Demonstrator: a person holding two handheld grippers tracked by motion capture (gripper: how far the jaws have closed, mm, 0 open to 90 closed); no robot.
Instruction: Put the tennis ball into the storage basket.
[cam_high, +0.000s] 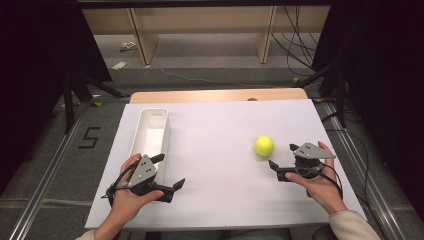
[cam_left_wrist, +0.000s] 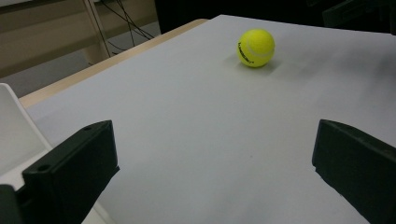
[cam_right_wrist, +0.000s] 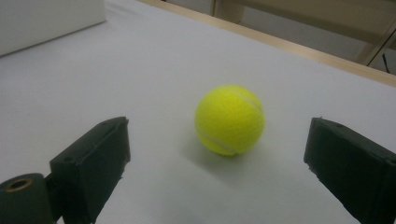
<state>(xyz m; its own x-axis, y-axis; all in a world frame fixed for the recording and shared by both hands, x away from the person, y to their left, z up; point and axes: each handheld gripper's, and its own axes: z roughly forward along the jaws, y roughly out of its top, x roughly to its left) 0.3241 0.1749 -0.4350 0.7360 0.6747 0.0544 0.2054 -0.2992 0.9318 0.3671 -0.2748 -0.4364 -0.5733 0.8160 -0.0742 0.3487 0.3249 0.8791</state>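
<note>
White bench (cam_high: 215, 200): tennis ball (cam_high: 264, 145) lies just ahead of the right hand-held gripper (cam_high: 282, 158), jaws spread wide, empty; left hand-held gripper (cam_high: 170, 172), also spread, well apart.

White board (cam_high: 220, 165) on wooden table (cam_high: 215, 95): landmark for all below.
Tennis ball (cam_high: 264, 145), yellow-green: on board, right of centre, resting free.
Right gripper (cam_high: 283, 158): on board just right of and nearer the person than ball, jaws spread wide, nothing between, apart from ball; grey 3-cornered plate on top.
Left gripper (cam_high: 169, 172): near board's front-left corner, jaws wide, empty.
White bin (cam_high: 150, 137), long, narrow: along board's left edge, just beyond left gripper.
Floor marking "5" (cam_high: 89, 137): off board, left.
</note>
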